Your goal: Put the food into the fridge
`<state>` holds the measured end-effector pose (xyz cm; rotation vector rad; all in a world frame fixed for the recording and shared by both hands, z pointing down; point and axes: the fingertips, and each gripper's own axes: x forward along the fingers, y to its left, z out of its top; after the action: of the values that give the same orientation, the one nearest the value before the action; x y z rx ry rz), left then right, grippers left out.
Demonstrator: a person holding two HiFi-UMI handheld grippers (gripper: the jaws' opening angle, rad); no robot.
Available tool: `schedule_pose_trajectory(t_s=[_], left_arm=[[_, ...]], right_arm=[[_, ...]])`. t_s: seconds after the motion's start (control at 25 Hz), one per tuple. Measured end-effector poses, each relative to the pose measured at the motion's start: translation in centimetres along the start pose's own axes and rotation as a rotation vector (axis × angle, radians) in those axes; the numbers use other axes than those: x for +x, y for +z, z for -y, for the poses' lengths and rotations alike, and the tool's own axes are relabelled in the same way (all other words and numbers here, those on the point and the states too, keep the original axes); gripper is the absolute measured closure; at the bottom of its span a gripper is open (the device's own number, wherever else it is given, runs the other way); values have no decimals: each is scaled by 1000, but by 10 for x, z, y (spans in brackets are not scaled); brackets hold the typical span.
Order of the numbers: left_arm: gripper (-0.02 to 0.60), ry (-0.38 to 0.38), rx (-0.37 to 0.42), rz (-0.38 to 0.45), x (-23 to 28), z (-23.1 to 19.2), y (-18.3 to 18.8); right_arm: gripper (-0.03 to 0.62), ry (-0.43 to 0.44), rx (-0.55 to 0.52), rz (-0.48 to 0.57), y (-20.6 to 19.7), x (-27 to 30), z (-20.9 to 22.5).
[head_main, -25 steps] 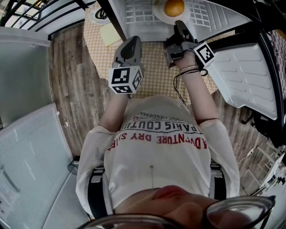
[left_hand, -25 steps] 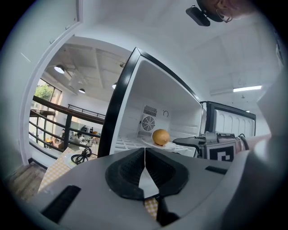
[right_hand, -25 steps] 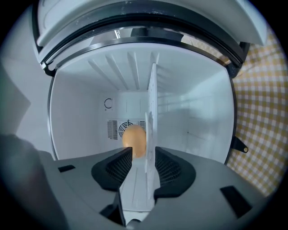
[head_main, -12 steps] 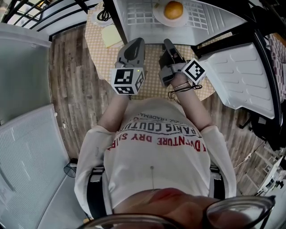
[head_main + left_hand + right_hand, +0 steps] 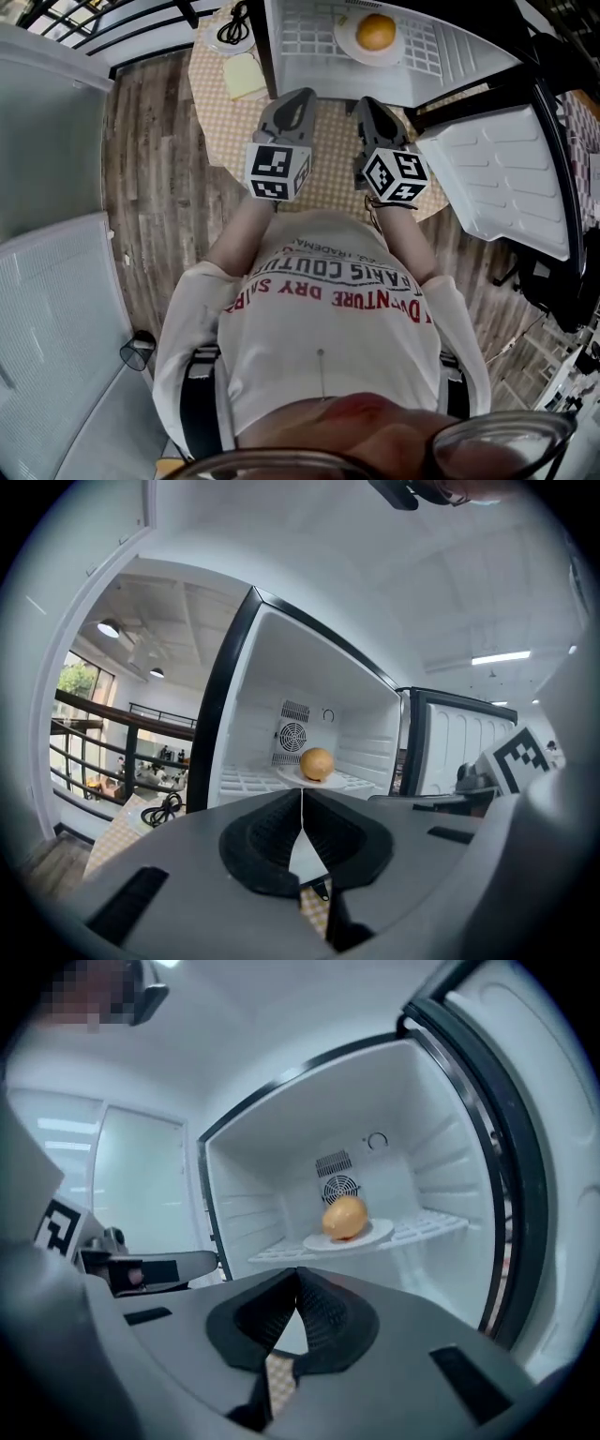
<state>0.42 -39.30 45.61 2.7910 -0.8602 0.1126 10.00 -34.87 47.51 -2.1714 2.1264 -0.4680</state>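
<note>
A round orange-yellow food (image 5: 375,32) lies on a white plate (image 5: 354,47) on the white wire shelf inside the open fridge (image 5: 309,37). Both gripper views face it: the food (image 5: 317,762) on the plate (image 5: 300,778), and the food (image 5: 344,1217) on the plate (image 5: 375,1235). My left gripper (image 5: 299,95) and right gripper (image 5: 368,102) are side by side in front of the fridge, well short of the shelf. The left gripper (image 5: 302,803) is shut on nothing. The right gripper (image 5: 298,1283) is also shut and empty.
The fridge door (image 5: 506,178) stands swung open at the right. A checkered mat (image 5: 328,164) lies under the grippers, with a yellow note (image 5: 244,75) and a coiled black cable (image 5: 234,23) at its far left. Wood floor (image 5: 150,159) and a grey panel lie to the left.
My right gripper has drawn back from the plate on the shelf to beside the left gripper. The plate and food stay on the shelf. The left gripper barely moved.
</note>
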Motion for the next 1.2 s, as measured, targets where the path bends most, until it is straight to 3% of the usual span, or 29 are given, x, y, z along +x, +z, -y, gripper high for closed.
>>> schedule_pose_trajectory(t_s=[0.16, 0.32, 0.52, 0.8, 1.2], left_arm=[[554, -8, 9, -2, -2, 4, -1], [554, -16, 9, 14, -4, 7, 1], [554, -25, 17, 23, -5, 11, 1], [554, -46, 30, 12, -3, 16, -3], [554, -27, 26, 27, -3, 7, 1]], right_arm=[[568, 11, -136, 84, 13, -6, -12], [568, 14, -203, 74, 12, -6, -18], [568, 14, -215, 48, 9, -6, -20], [568, -2, -240, 97, 14, -9, -23], [568, -33, -231, 93, 16, -6, -20]])
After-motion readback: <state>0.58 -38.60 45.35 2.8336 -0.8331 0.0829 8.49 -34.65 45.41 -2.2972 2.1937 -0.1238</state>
